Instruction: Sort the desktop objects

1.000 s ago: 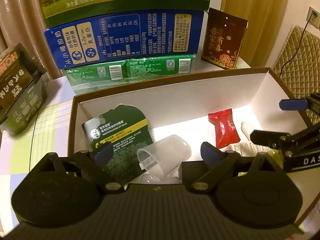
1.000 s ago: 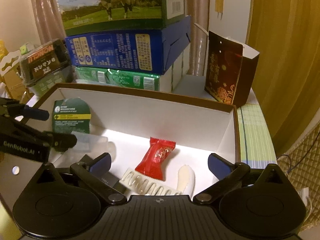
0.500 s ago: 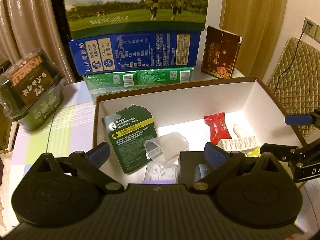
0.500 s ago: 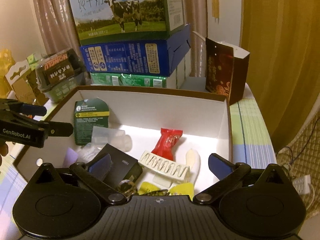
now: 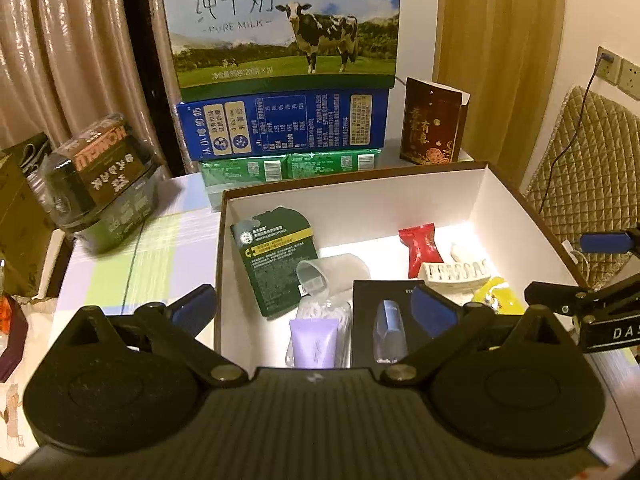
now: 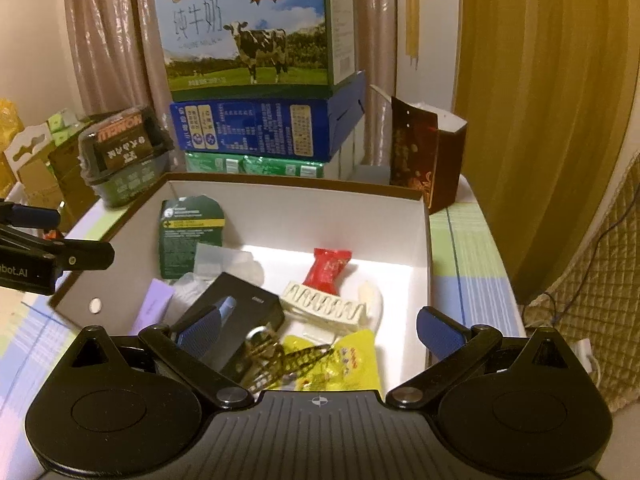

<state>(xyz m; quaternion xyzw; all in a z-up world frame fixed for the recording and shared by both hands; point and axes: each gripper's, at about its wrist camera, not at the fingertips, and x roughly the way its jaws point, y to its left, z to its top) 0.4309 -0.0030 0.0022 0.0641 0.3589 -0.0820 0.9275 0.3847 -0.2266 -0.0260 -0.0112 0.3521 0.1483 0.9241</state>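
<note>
both wrist views downward, sharing box (image 5: 482, 184)

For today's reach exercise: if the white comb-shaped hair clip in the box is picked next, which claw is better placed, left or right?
Probably the right claw. The white comb-shaped hair clip lies just ahead of its wide-open jaws, near centre. From the left claw, whose jaws are opening with nothing between them, the clip sits off to the right, beyond the black rectangular box.

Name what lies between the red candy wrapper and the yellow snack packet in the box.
The white toothed hair claw clip lies between the red candy wrapper and the yellow snack packet, clearest in the right wrist view.
</note>
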